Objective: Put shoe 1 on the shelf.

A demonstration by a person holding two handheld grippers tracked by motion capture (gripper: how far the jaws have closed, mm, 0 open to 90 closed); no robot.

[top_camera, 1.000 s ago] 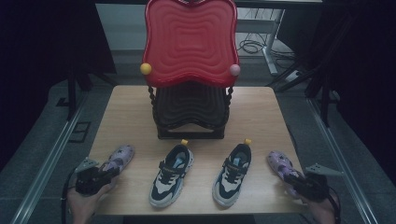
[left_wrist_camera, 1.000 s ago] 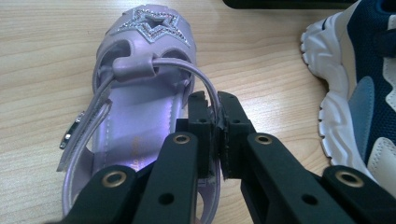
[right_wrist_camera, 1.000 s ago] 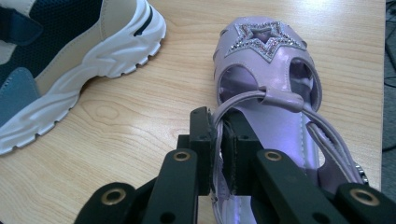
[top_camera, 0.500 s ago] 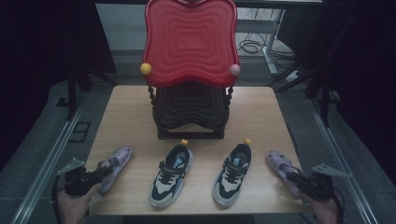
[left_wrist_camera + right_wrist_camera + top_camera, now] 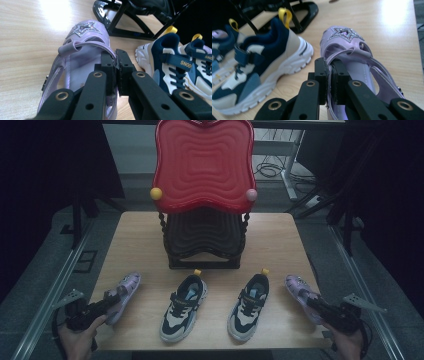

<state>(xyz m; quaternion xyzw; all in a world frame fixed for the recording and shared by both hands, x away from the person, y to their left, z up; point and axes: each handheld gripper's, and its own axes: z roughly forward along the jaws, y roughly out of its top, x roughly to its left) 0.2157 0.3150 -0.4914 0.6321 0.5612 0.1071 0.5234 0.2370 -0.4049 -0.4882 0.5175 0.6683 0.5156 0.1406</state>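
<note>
Since earlier frame, little shifted. Left gripper [image 5: 116, 62] clenched on left purple sandal [image 5: 82, 55] side wall, right gripper [image 5: 329, 72] on right purple sandal [image 5: 352, 50]; sandals at table [image 5: 135, 235] front corners, likely gripped for lifting.

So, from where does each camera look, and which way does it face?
High view: above the person's side, facing forward and down on the table; both hands and the left gripper and right gripper show.
Left gripper view: along its own jaws, shut on the left sandal.
Right gripper view: along its own jaws, shut on the right sandal.
Shared: both gripper views catch the sneakers.
</note>
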